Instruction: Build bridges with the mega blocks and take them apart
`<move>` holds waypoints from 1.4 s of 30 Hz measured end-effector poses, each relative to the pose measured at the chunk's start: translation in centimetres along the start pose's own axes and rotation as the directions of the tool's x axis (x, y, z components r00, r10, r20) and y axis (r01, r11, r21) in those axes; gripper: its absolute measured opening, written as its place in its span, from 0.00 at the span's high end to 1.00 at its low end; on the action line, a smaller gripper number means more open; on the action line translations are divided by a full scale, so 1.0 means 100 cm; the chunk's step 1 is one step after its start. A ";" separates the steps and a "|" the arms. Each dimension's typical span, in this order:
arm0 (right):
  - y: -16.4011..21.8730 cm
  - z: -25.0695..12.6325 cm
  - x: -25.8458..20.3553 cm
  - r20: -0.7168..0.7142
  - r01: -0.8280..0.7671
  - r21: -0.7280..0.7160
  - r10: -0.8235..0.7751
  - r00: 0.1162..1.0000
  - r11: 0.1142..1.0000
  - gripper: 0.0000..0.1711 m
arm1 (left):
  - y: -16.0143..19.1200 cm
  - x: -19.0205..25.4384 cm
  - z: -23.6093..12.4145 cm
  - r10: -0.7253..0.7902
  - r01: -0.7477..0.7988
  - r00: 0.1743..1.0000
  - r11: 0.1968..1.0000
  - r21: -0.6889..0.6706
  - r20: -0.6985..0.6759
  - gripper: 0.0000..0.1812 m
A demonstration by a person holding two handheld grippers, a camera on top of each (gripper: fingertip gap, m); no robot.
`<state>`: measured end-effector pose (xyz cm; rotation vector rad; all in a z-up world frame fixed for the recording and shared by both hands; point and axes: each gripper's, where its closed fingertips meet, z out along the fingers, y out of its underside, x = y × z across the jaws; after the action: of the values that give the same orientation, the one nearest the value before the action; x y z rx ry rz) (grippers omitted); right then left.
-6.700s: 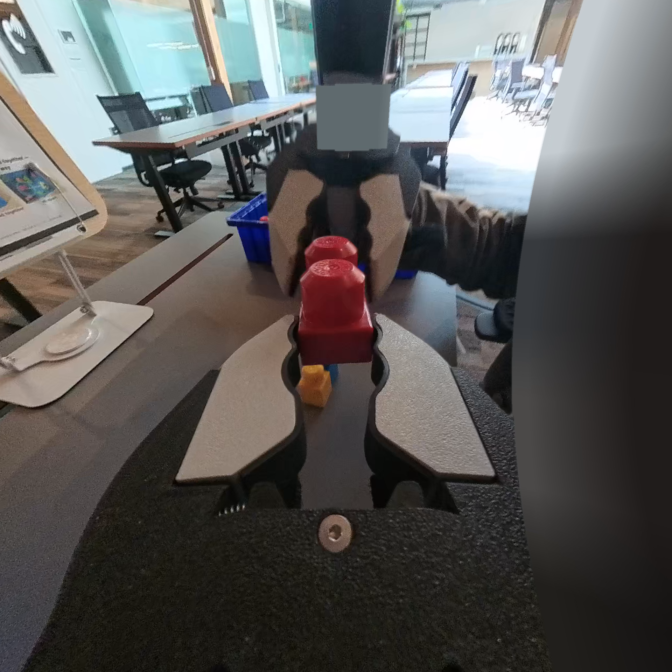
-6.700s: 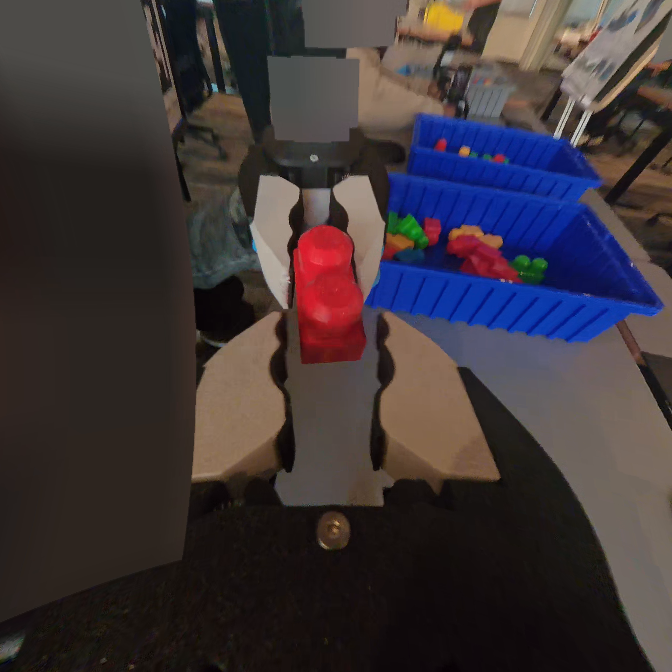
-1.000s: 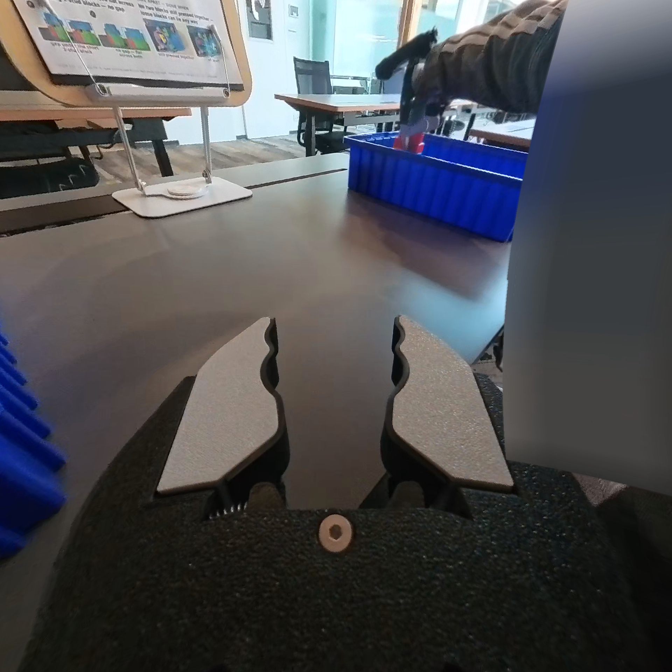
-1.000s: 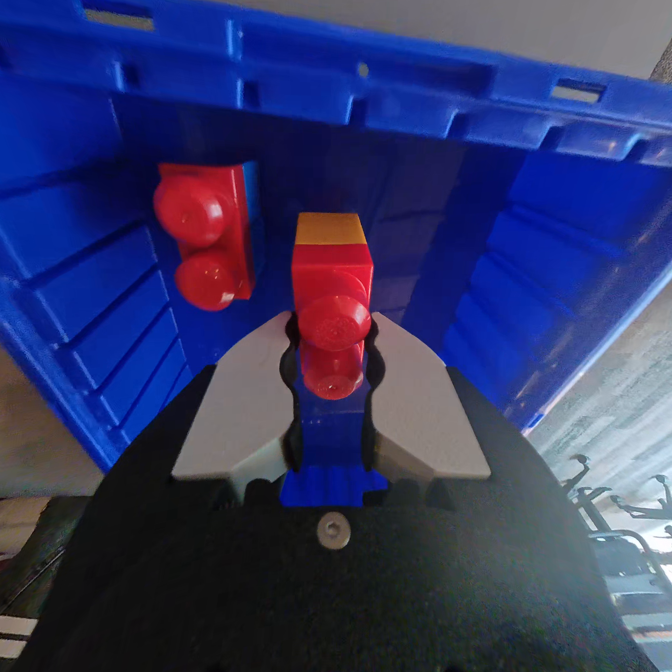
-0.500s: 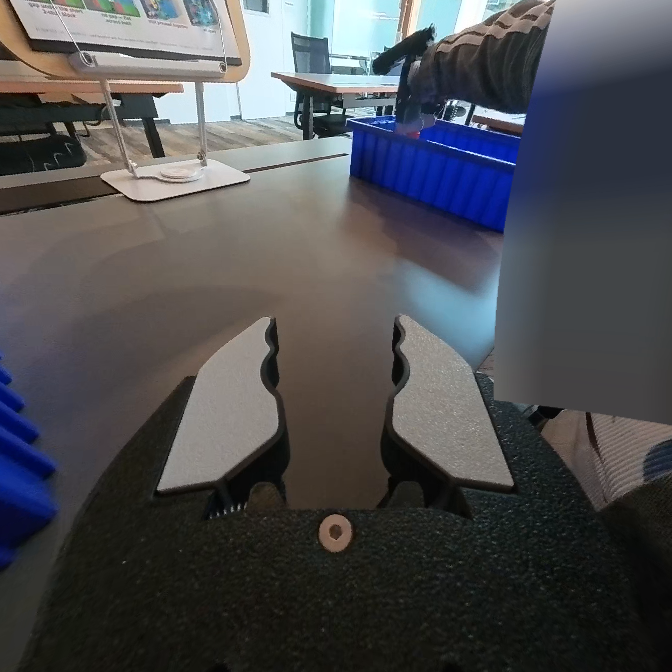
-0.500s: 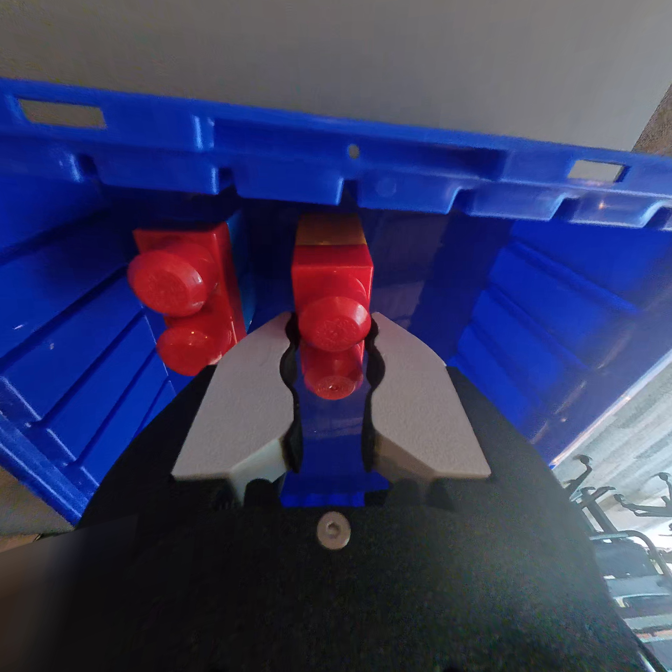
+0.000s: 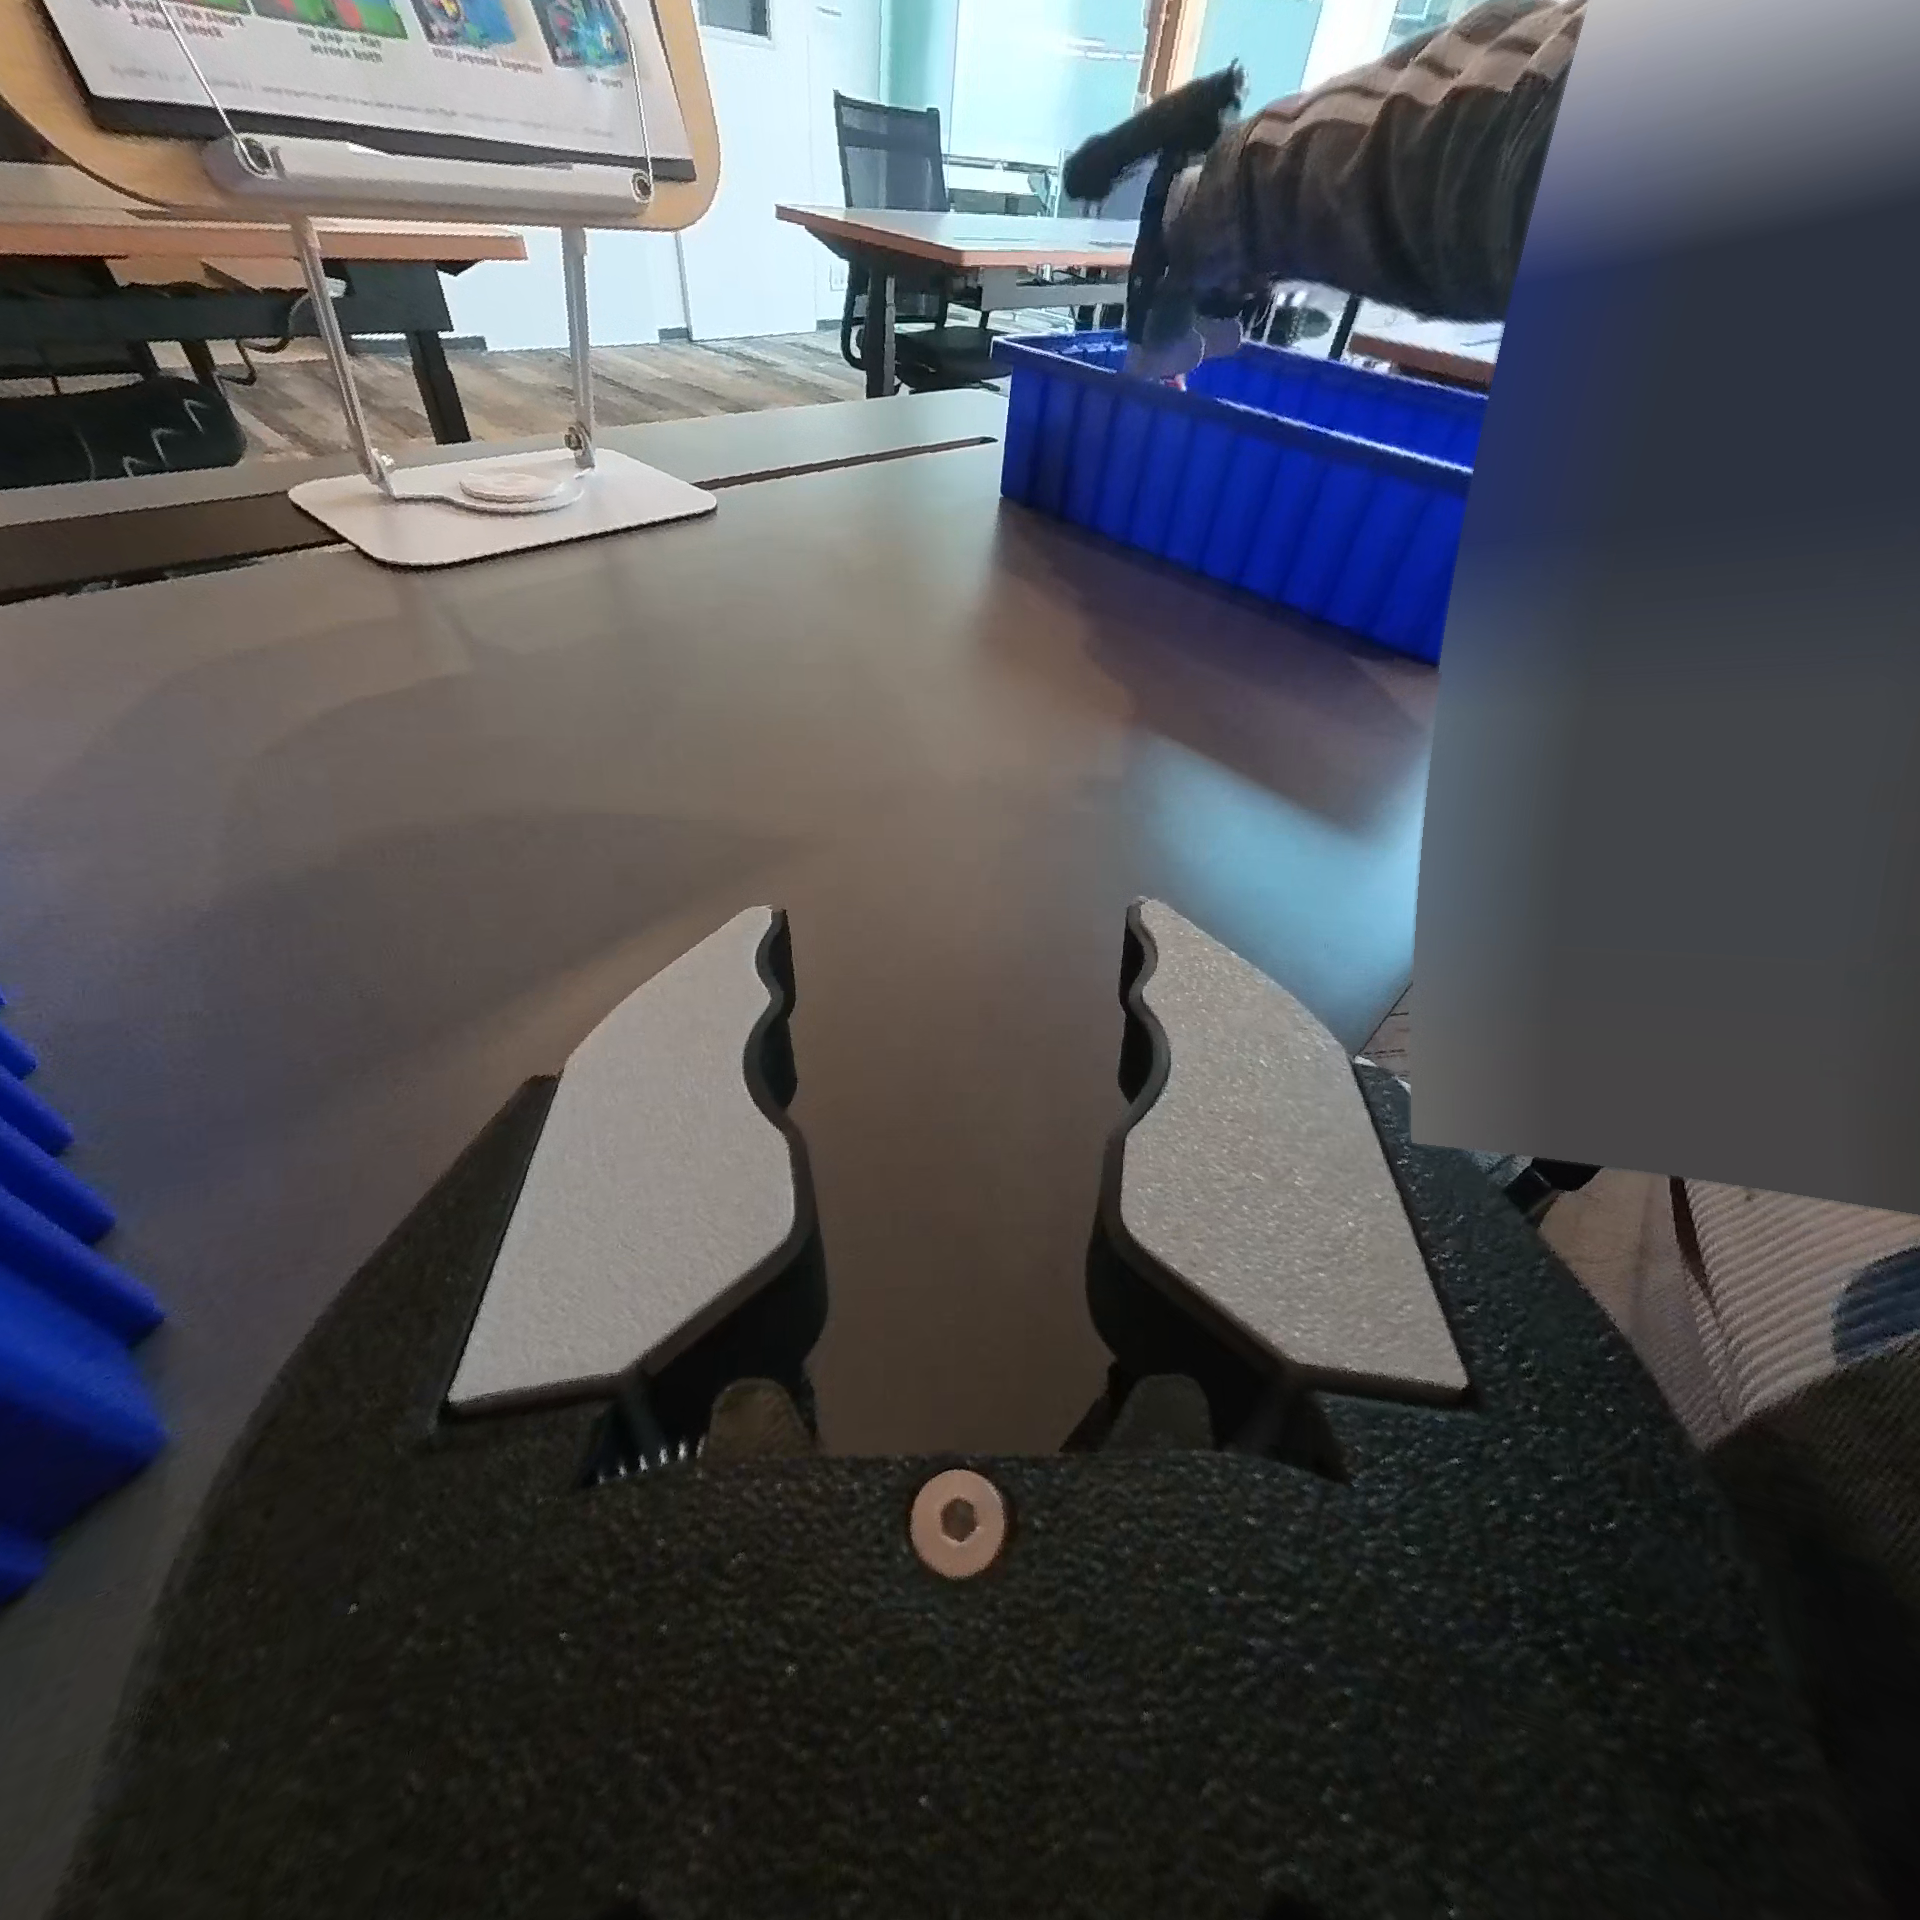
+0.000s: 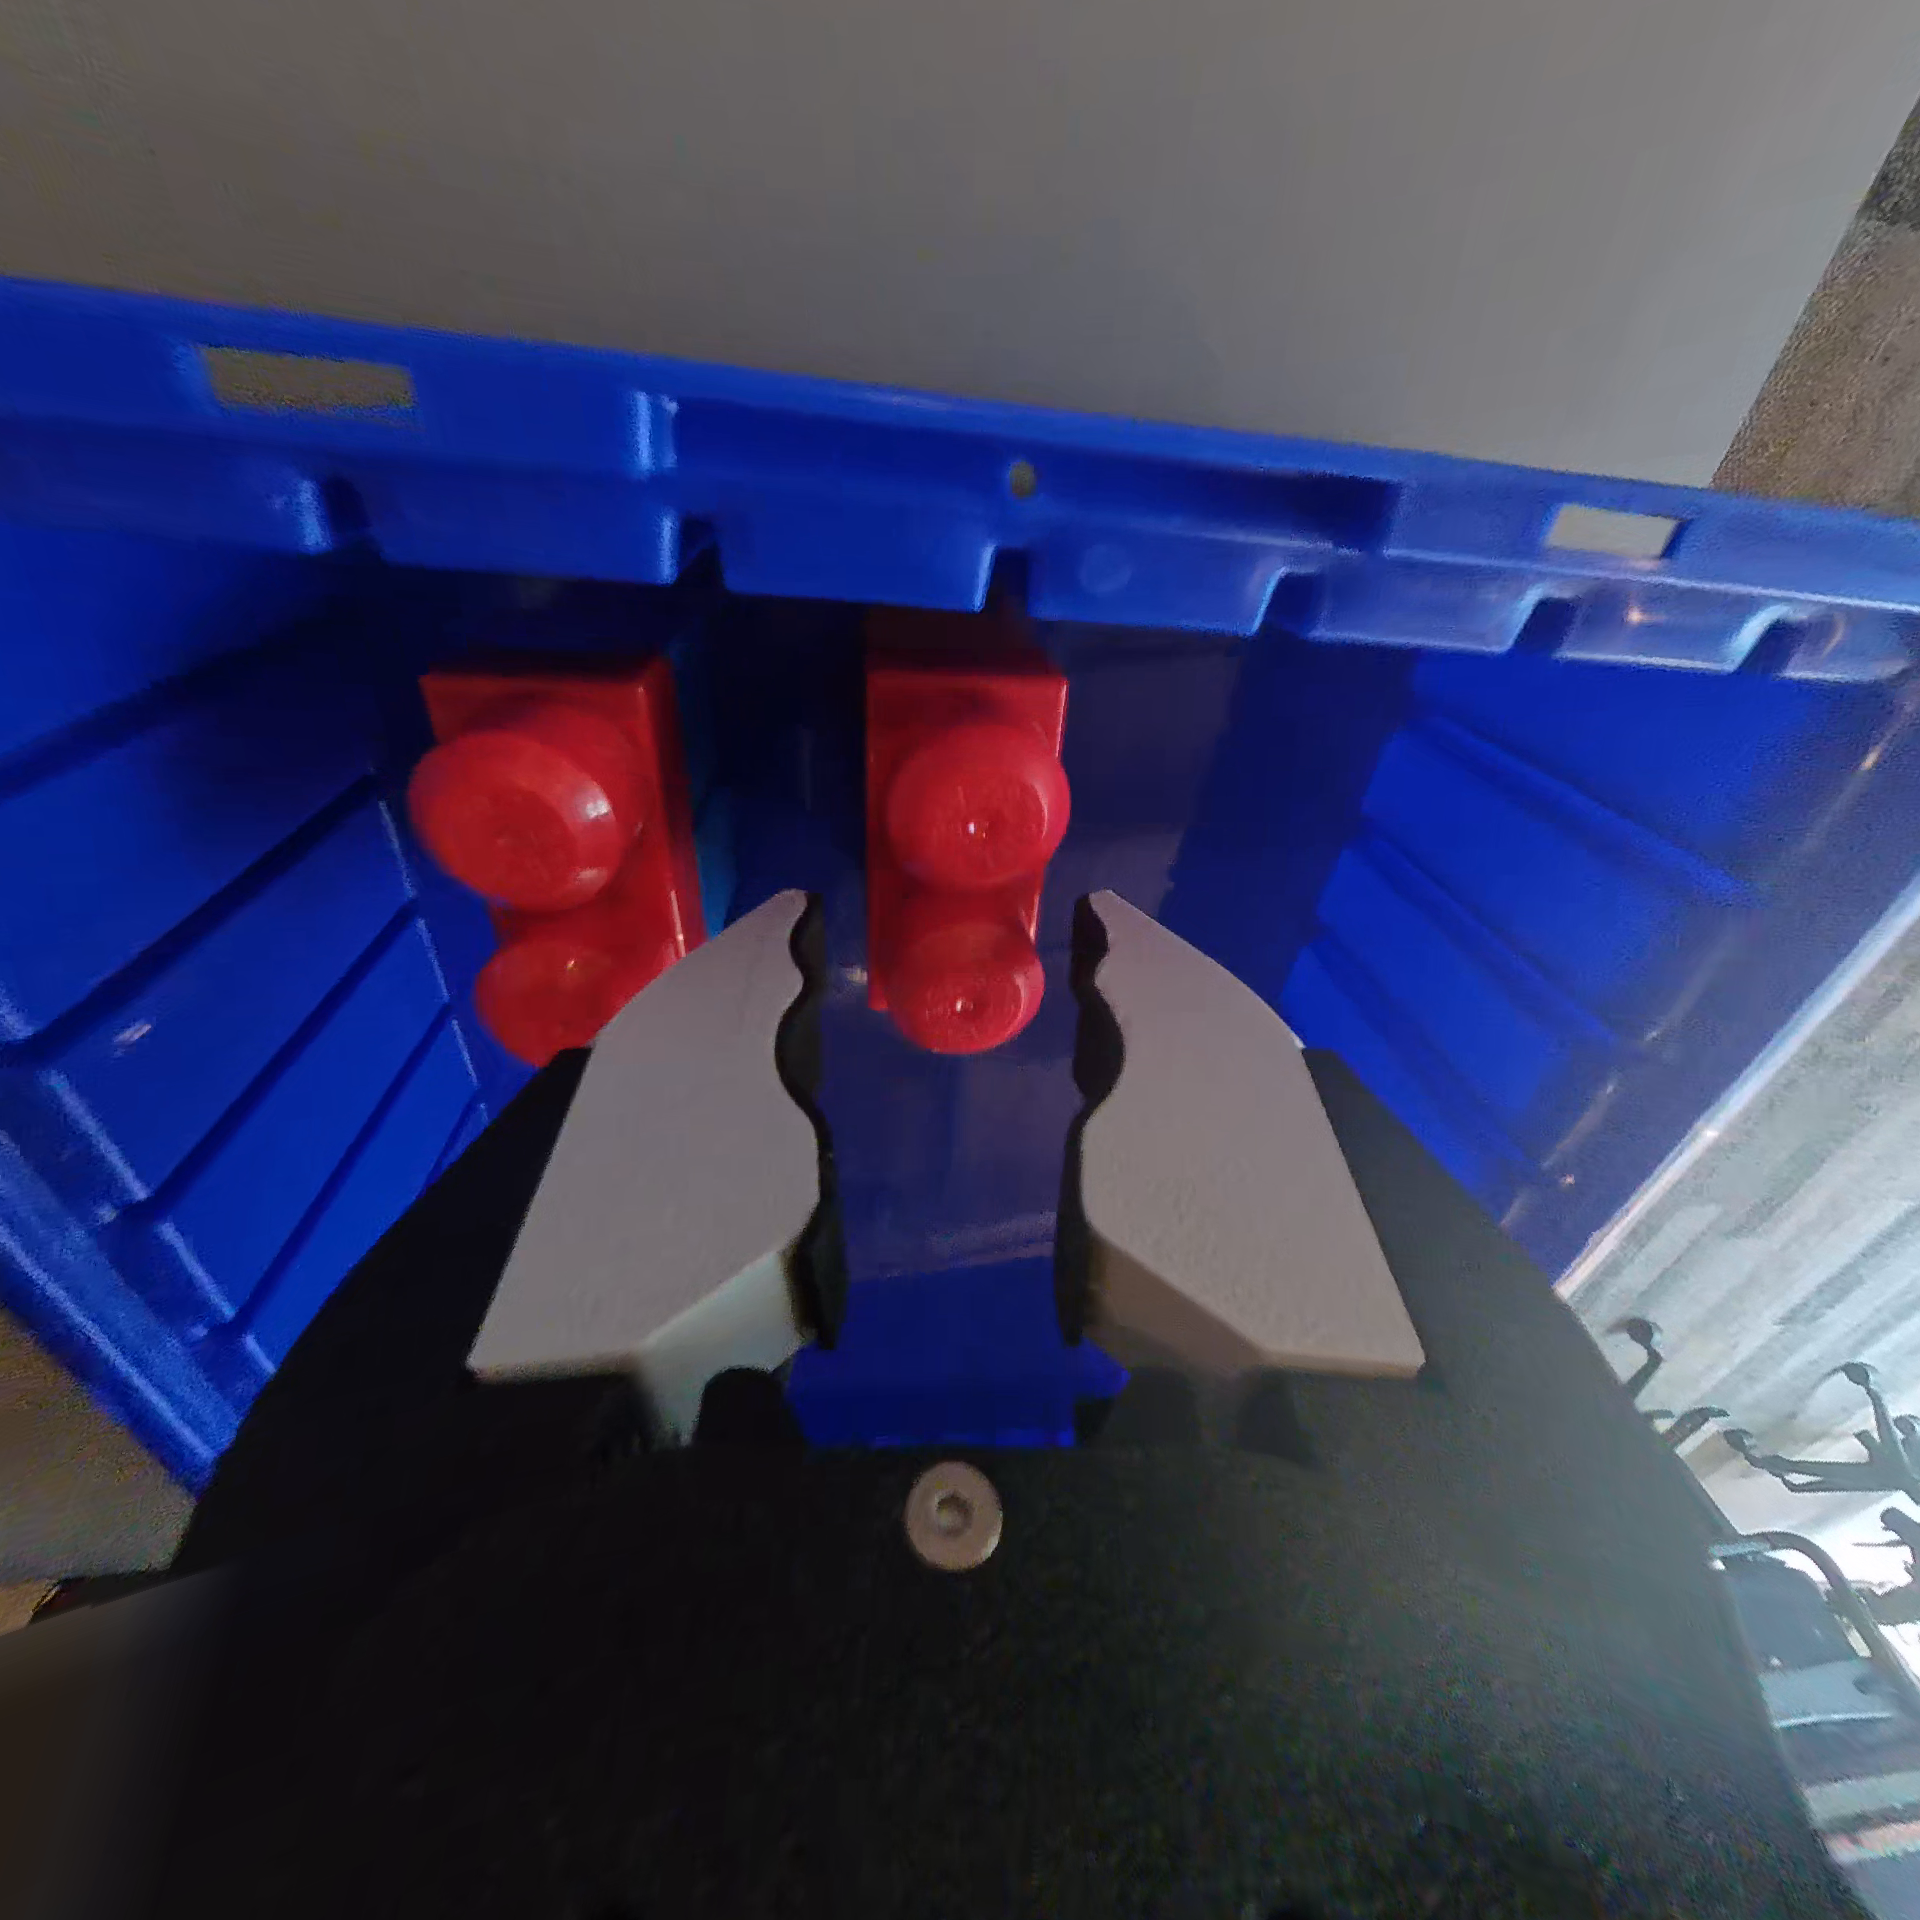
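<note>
In the right wrist view my right gripper [image 8: 945,914] is open inside a blue bin [image 8: 935,499]. A red two-stud block [image 8: 966,831] lies on the bin floor just ahead of the fingertips, free of them. A second red two-stud block [image 8: 551,831] lies to its left. In the left wrist view my left gripper [image 7: 956,925] is open and empty, low over the dark table [image 7: 623,748]. The right gripper [image 7: 1174,343] shows far off there, reaching into the blue bin [image 7: 1226,499].
A white stand [image 7: 499,499] holding an instruction sheet stands at the table's back left. Another blue bin's ribbed wall [image 7: 52,1299] is at the left edge. A person's striped sleeve [image 7: 1371,177] reaches over the far bin. Desks and chairs stand behind. Tip to tip, the grippers are about 70 cm apart.
My right gripper opened and let go of the red block, which now lies on the bin floor. The gripper has drawn back a little. The left gripper drifted slightly and stayed open.
</note>
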<state>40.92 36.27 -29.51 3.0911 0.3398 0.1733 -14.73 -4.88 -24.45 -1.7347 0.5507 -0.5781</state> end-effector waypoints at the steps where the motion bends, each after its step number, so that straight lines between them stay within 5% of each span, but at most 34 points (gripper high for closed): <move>1: 0.001 -0.004 -0.001 0.005 0.000 0.006 0.000 1.000 1.000 0.73 | 0.000 0.001 0.000 0.000 0.000 1.000 1.000 0.002 -0.003 0.67; 15: 0.018 -0.112 -0.038 0.063 0.108 0.285 -0.132 0.989 0.952 0.66 | -0.007 -0.001 -0.012 0.012 -0.012 1.000 1.000 0.025 0.005 0.62; 24: 0.081 -0.209 -0.126 -0.048 0.315 0.646 -0.375 0.926 0.695 0.62 | -0.017 -0.030 -0.038 0.071 -0.067 0.995 0.995 -0.071 0.063 0.68; 32: 0.170 -0.239 -0.202 -0.096 0.299 0.875 -0.469 0.878 0.380 0.43 | -0.054 -0.112 -0.082 0.123 -0.083 0.967 0.980 -0.179 0.224 0.72; 36: 0.208 -0.239 -0.225 -0.077 0.240 0.928 -0.485 0.871 0.283 0.38 | -0.067 -0.176 -0.096 0.016 0.061 0.944 0.973 -0.221 0.331 0.70; 42: 0.247 -0.237 -0.254 -0.064 0.161 0.974 -0.489 0.870 0.159 0.42 | -0.045 -0.288 -0.101 -0.111 0.335 0.795 0.900 -0.280 0.596 0.70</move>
<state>18.93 7.03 -7.70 3.8975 1.7438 -0.8530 -43.04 6.91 -20.68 -2.2373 0.0122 -0.0855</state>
